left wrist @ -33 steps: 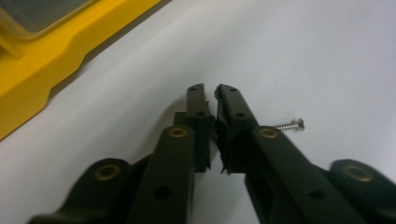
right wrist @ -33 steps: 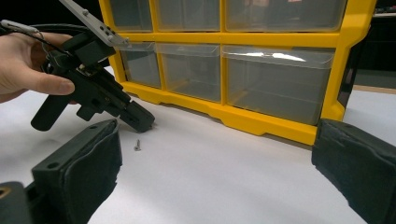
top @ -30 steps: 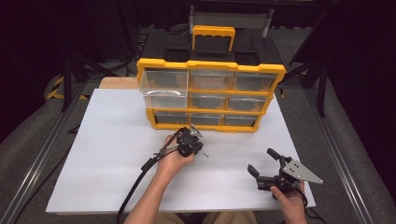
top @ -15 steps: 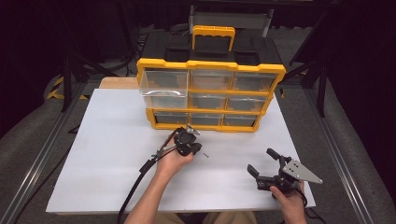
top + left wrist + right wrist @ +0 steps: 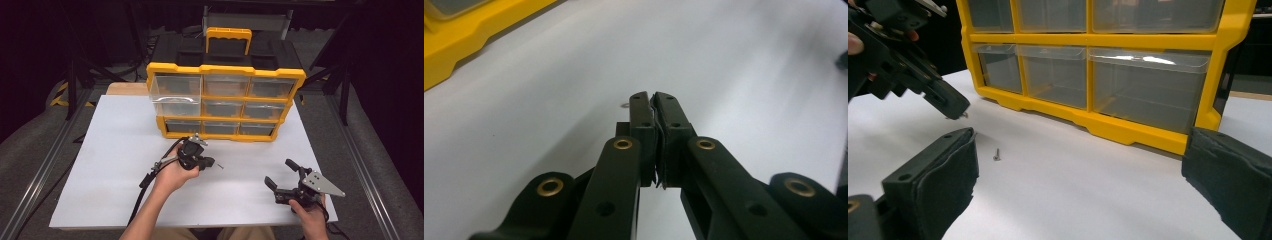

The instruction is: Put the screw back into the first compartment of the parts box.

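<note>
My left gripper (image 5: 212, 162) hovers just over the white table in front of the yellow drawer cabinet (image 5: 226, 70). Its jaws are shut (image 5: 653, 97). In the right gripper view a tiny metal screw (image 5: 964, 115) pokes out of the left gripper's tip (image 5: 957, 111). A second small screw (image 5: 996, 155) lies on the table just beyond that tip (image 5: 220, 166). My right gripper (image 5: 279, 172) rests near the table's front right, open, with nothing between its wide-spread pads (image 5: 948, 170).
The cabinet (image 5: 1108, 125) has clear plastic drawers; its top-left drawer (image 5: 175, 95) is pulled out. A black-and-yellow case with a handle (image 5: 228, 35) sits behind it. The white tabletop (image 5: 100, 165) stretches bare to the left. A cable (image 5: 150, 177) trails from the left gripper.
The left gripper has lifted a little off the table, still shut. The right gripper has stayed where it was.
</note>
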